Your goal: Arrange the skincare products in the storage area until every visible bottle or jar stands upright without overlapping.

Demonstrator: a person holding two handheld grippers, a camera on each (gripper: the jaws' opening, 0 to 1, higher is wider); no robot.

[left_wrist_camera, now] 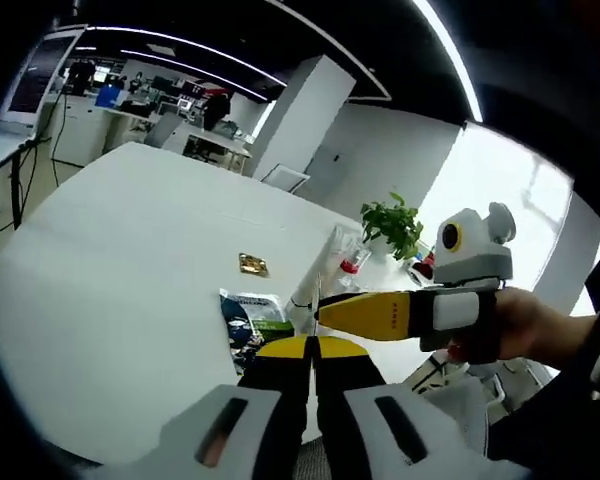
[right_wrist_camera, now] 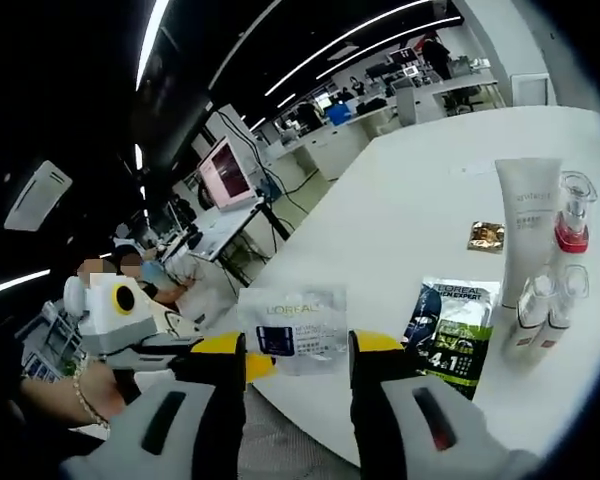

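A translucent L'Oreal sachet [right_wrist_camera: 298, 328] hangs in the air over the near edge of the white table [right_wrist_camera: 400, 190]. In the left gripper view it is a thin edge-on strip [left_wrist_camera: 318, 292] rising from my left gripper [left_wrist_camera: 307, 345], whose jaws are shut on it. My right gripper [right_wrist_camera: 300, 345] is open, one jaw on each side of the sachet. A white tube [right_wrist_camera: 528, 215], a clear bottle with a red cap [right_wrist_camera: 570, 222] and two small bottles [right_wrist_camera: 532, 312] stand upright. A green sachet [right_wrist_camera: 450, 325] and a gold sachet [right_wrist_camera: 486, 236] lie flat.
A hand carries the right gripper [left_wrist_camera: 322, 310] in from the right, tip close to my left jaws. The left gripper [right_wrist_camera: 260, 365] reaches in from the left. A potted plant [left_wrist_camera: 394, 226] stands past the bottles. Desks and monitors [right_wrist_camera: 225, 175] lie beyond the table.
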